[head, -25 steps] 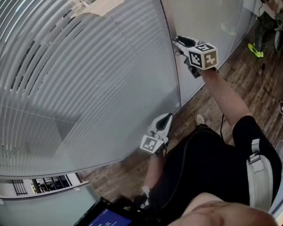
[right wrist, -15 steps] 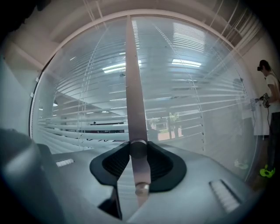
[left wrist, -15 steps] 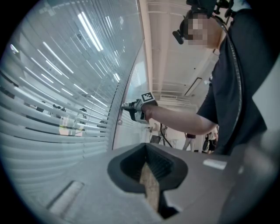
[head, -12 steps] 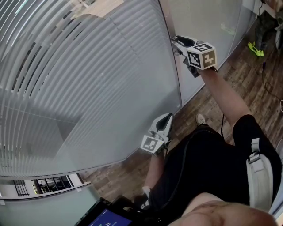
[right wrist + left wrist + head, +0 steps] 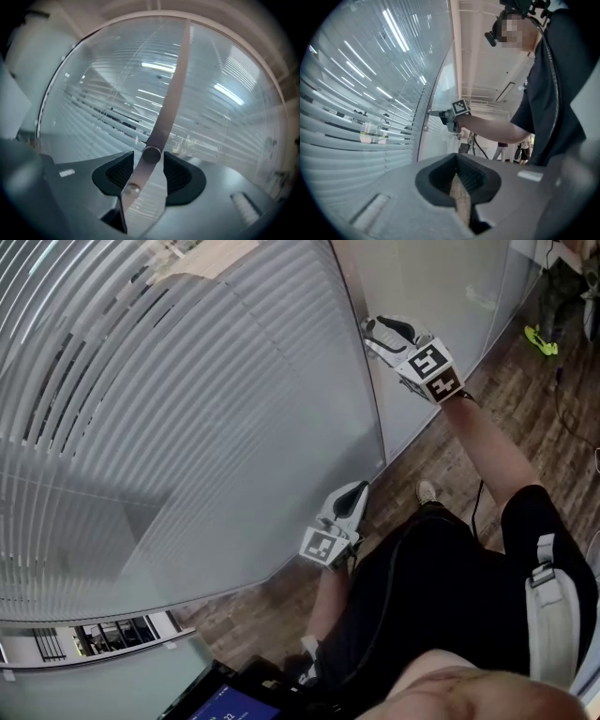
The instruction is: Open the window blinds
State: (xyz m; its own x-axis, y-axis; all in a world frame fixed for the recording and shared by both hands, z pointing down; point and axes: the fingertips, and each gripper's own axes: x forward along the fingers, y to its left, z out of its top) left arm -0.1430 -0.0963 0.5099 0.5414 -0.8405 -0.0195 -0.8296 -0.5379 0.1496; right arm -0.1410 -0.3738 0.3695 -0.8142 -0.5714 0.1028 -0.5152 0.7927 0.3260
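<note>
head view: the blinds [image 5: 187, 427] are seen behind a glass wall that fills the left and top of the picture. they are made of thin, pale grey slats laid level, row on row. most slats are turned nearly flat, so the sheet reads as closed, while dark slits are shown between the slats at the upper left. a post [image 5: 364, 371] bounds the blinds on their right side. the right gripper [image 5: 377, 332] is held up at this post, level and pointed at it, with its marker cube behind. the left gripper [image 5: 352, 491] is held low beside the person's body, over the wooden floor [image 5: 525, 409], well apart from the blinds, with its tips drawn together.

left gripper view: the left gripper [image 5: 457, 161] is clenched and empty, its pads met at the tips, with only floor seen behind them. the blinds [image 5: 361, 117] are spread across the left, where bright slits are let through between the slats. the right gripper [image 5: 433, 113] is seen further off, reached out to the post [image 5: 425, 131].

right gripper view: the right gripper [image 5: 149, 164] is released, and its jaws have just been opening. a small round knob [image 5: 151, 154] is set on the post [image 5: 173, 93] and stands between the two pads, with a gap left at its left side; it is not squeezed. the blinds [image 5: 225, 122] are seen on both sides of the post, behind the glass, their slats run in fine, close lines.
</note>
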